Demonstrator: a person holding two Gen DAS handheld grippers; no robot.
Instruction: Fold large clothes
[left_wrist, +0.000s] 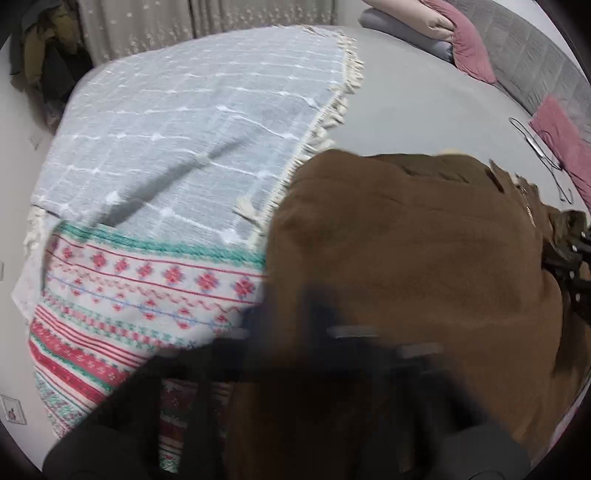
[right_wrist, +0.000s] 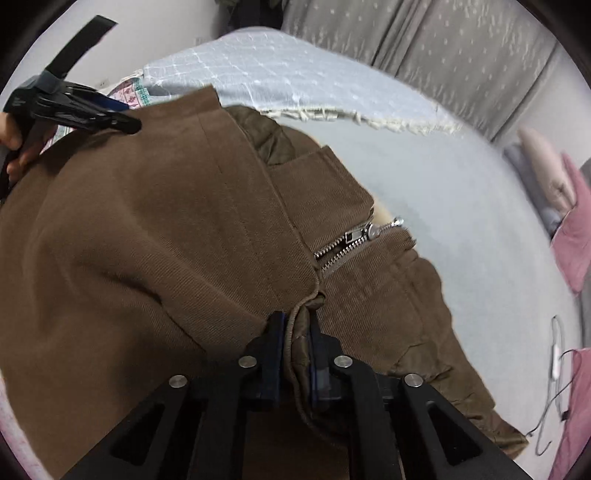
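Clamped in the right gripper (right_wrist: 295, 325): a bunched edge of the brown twill zip-front jacket (right_wrist: 155, 229), spread across the near grey bed (right_wrist: 443, 206). Left gripper (right_wrist: 122, 123) closed at the jacket's far-left corner; whether gripping cloth, cannot tell. Folding barely begun, most still ahead. Counted: one jacket, two grippers, one pale-blue fringed blanket (left_wrist: 192, 122), one red-and-green patterned knit (left_wrist: 122, 295).

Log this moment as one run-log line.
stage: gripping | right gripper: shut on brown jacket | left gripper: shut at jacket edge | surface: bed
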